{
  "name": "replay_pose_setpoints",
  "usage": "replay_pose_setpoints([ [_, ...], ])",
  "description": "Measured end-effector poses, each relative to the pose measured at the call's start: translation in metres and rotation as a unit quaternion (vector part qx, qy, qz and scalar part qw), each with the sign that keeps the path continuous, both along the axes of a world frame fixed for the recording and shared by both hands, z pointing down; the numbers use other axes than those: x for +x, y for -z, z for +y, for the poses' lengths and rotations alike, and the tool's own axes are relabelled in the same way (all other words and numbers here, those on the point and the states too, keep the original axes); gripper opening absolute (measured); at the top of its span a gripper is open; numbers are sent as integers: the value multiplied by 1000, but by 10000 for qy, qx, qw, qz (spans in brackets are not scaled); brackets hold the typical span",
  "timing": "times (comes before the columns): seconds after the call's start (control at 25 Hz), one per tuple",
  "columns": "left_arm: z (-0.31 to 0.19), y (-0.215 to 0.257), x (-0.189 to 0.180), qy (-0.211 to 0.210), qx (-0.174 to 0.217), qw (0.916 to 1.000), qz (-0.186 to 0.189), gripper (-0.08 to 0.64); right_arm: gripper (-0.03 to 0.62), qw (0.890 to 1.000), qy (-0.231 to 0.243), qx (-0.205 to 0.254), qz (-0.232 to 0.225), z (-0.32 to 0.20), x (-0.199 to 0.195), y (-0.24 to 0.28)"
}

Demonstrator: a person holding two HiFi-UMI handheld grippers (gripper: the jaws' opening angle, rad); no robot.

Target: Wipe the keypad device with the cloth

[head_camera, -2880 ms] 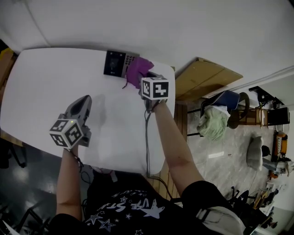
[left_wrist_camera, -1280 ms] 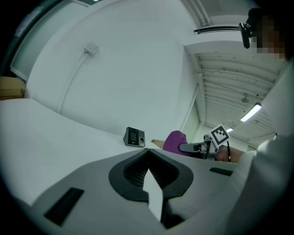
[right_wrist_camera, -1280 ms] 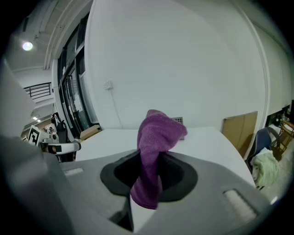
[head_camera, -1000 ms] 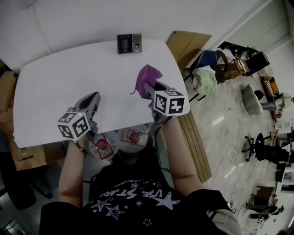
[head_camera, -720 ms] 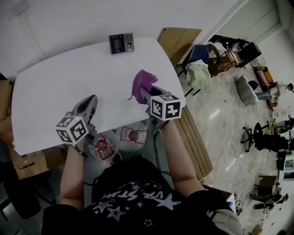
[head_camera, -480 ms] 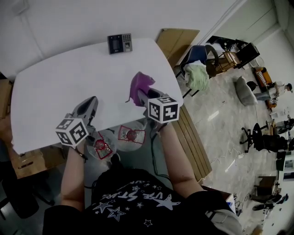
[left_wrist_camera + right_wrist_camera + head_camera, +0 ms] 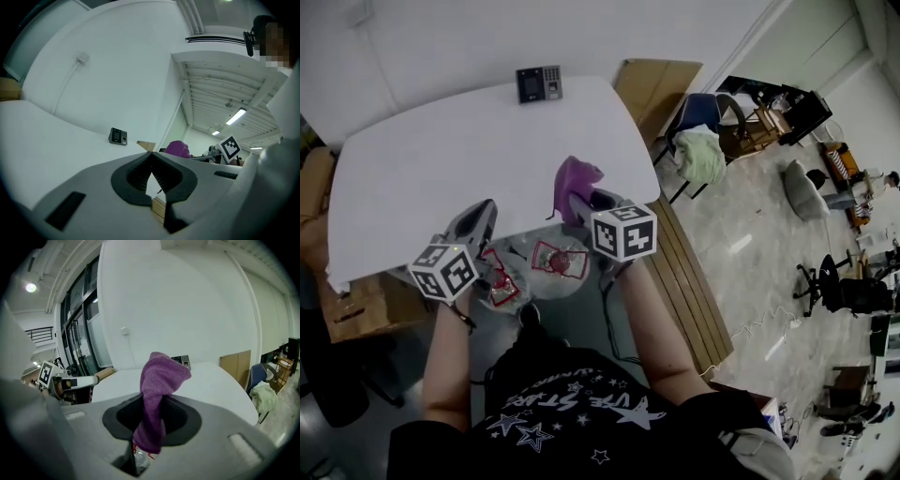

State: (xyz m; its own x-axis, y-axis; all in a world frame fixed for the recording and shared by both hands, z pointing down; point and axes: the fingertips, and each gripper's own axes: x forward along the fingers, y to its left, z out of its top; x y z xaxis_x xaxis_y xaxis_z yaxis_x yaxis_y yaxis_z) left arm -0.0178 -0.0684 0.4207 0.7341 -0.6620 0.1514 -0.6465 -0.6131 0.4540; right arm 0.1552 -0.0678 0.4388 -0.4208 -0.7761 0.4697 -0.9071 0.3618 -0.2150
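While right gripper (image 7: 584,201) clamps cloth (image 7: 574,177), left gripper (image 7: 152,162) pinched empty: reach across bench (image 7: 431,150) to keypad (image 7: 538,82), press flat.

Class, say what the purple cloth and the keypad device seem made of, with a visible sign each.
Cloth: soft, fuzzy fabric, perhaps microfibre or terry; its surface looks napped and it folds limply.
Keypad device: probably hard dark plastic, from its rigid boxy casing; finish too small to judge.

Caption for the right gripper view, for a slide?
Right gripper clamps the purple cloth; keypad device sits far back on the white table.
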Motion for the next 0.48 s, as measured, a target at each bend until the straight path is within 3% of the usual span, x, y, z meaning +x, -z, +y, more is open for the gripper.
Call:
replay_pose_setpoints([
  [0.48, 99, 24, 13, 160, 257, 9994, -144, 8, 92, 9985, 459, 188, -223, 93, -4, 20],
])
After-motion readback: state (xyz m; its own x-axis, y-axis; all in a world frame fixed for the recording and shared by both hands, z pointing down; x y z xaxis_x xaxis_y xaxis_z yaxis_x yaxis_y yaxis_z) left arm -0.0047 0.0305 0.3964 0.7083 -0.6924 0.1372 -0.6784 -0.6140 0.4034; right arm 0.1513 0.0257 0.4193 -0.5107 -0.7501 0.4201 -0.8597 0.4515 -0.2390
